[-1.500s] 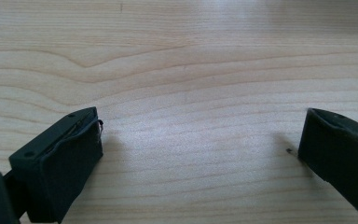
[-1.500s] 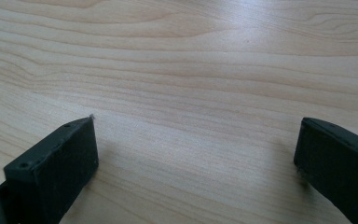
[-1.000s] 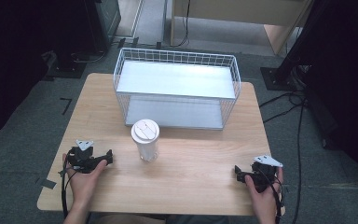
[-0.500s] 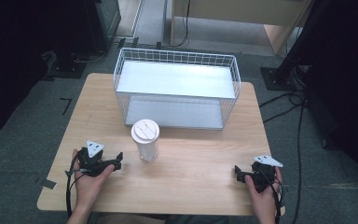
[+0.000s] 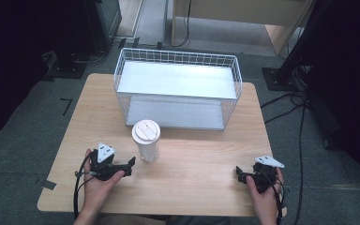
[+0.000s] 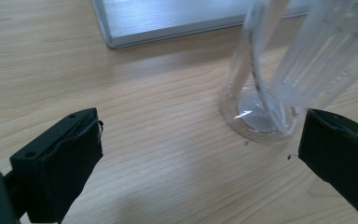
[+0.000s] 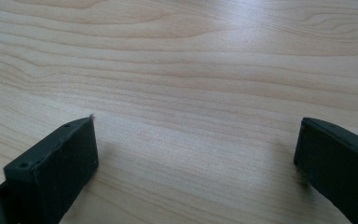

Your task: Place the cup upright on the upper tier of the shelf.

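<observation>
A clear ribbed plastic cup (image 5: 146, 145) with a white lid stands upright on the wooden table (image 5: 192, 154), just in front of the white wire basket (image 5: 178, 86). My left gripper (image 5: 131, 166) lies low on the table to the cup's left, open, its tips a short way from the cup. In the left gripper view the cup's base (image 6: 261, 114) sits ahead and to the right, not between the jaws of my left gripper (image 6: 200, 154). My right gripper (image 5: 240, 174) rests open near the front right edge. Bare wood lies between the jaws of the right gripper (image 7: 196, 158).
The basket has a flat metal floor whose edge (image 6: 168, 25) lies beyond the cup. Black stands and cables (image 5: 286, 101) lie on the floor to the right. Bare wood stretches between the cup and the right gripper.
My left gripper has slid right and turned toward the cup, ending close to its base. The right gripper and the cup have stayed put.
</observation>
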